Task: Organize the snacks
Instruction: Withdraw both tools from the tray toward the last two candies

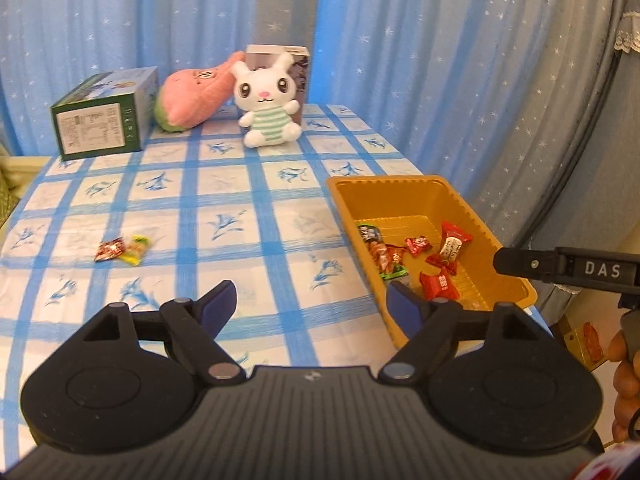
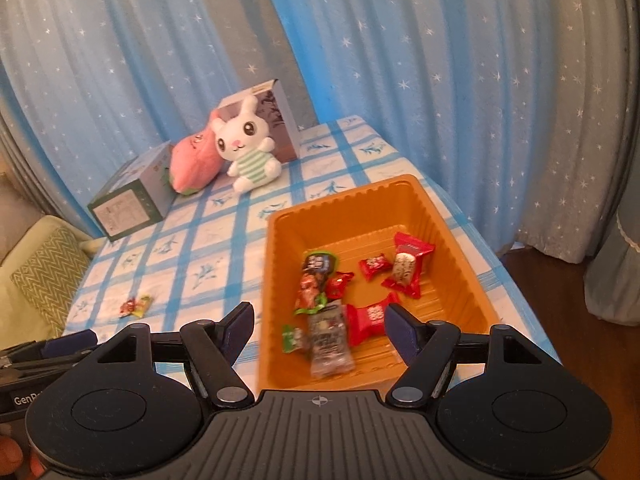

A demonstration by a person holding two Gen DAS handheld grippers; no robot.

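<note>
An orange plastic tray (image 1: 404,190) (image 2: 360,204) sits at the table's right edge and holds several wrapped snacks, among them a red candy (image 1: 440,284) (image 2: 370,318) and a clear grey packet (image 2: 328,342). Two small snacks, one red (image 1: 110,249) and one yellow-green (image 1: 136,249), lie together on the cloth at the left; they also show in the right wrist view (image 2: 136,306). My left gripper (image 1: 312,304) is open and empty above the cloth, left of the tray. My right gripper (image 2: 320,326) is open and empty above the tray's near end.
A blue checked cloth (image 1: 224,200) covers the table. At the back stand a green box (image 1: 104,116), a pink plush (image 1: 192,96), a white rabbit plush (image 1: 266,100) and a dark box (image 1: 300,64). Blue curtains hang behind. A green cushion (image 2: 36,276) lies at the left.
</note>
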